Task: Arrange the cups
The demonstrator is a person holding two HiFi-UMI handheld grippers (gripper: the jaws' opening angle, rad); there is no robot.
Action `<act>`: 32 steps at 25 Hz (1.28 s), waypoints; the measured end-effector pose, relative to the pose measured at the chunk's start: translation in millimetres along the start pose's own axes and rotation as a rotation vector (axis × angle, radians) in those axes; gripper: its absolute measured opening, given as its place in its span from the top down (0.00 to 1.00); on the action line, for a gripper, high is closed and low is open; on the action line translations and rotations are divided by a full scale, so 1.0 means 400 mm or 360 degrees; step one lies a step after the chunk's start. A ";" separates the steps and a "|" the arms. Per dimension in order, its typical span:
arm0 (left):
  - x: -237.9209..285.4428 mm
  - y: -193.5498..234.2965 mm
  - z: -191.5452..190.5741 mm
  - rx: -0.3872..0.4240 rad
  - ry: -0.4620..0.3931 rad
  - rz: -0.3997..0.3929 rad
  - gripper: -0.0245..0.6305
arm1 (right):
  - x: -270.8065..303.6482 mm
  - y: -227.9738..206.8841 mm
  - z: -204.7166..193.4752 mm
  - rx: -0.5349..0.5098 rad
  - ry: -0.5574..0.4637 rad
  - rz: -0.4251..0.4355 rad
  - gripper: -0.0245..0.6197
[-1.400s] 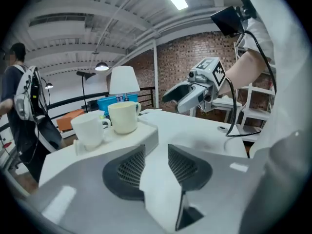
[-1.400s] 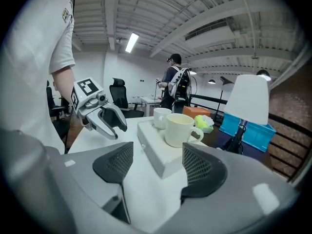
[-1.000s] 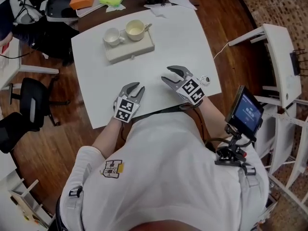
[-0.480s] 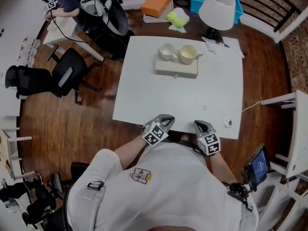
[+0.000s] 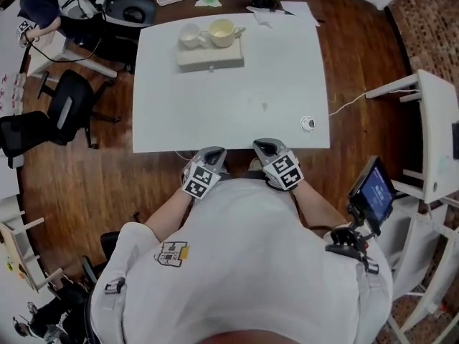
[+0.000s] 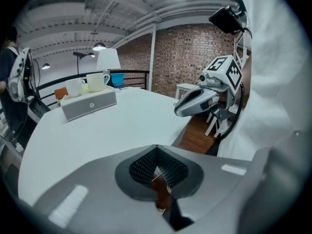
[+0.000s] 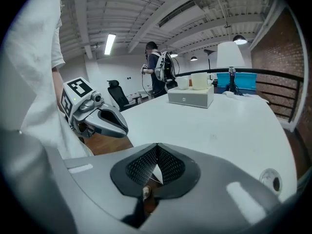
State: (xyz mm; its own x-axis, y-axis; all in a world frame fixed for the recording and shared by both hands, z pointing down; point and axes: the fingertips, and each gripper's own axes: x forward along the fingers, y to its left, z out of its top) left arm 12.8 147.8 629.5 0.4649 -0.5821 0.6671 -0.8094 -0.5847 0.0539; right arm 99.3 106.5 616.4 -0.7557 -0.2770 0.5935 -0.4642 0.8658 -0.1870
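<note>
Cups first: small white ceramic cup [image 5: 191, 36] and pale yellow mug [image 5: 223, 31] sit side by side on a flat grey rectangular box [image 5: 210, 56] at the white table's [image 5: 229, 106] far edge. Left gripper [image 5: 213, 153] and right gripper [image 5: 263, 147], both pressed together and empty, hover at the near edge; cups lie ahead, slightly leftward, nearer the left one

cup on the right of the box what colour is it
Pale yellow cup, best in the head view.
</note>
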 end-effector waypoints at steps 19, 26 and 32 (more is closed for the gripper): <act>-0.062 0.039 0.014 0.0041 -0.0065 -0.0118 0.96 | 0.030 0.053 0.063 0.0019 0.0034 -0.0095 0.96; -0.093 0.047 -0.044 0.0058 -0.0122 -0.0133 0.96 | 0.065 0.096 0.057 -0.0001 0.0021 -0.0159 0.96; -0.123 0.089 -0.062 0.0046 -0.0135 -0.0148 0.96 | 0.108 0.112 0.084 0.0005 0.0036 -0.0187 0.96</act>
State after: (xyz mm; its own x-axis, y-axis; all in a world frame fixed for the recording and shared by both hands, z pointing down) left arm -47.7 169.6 617.2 0.5673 -0.5693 0.5950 -0.7510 -0.6540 0.0903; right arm 30.3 119.3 607.3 -0.6853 -0.3670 0.6290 -0.5505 0.8265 -0.1176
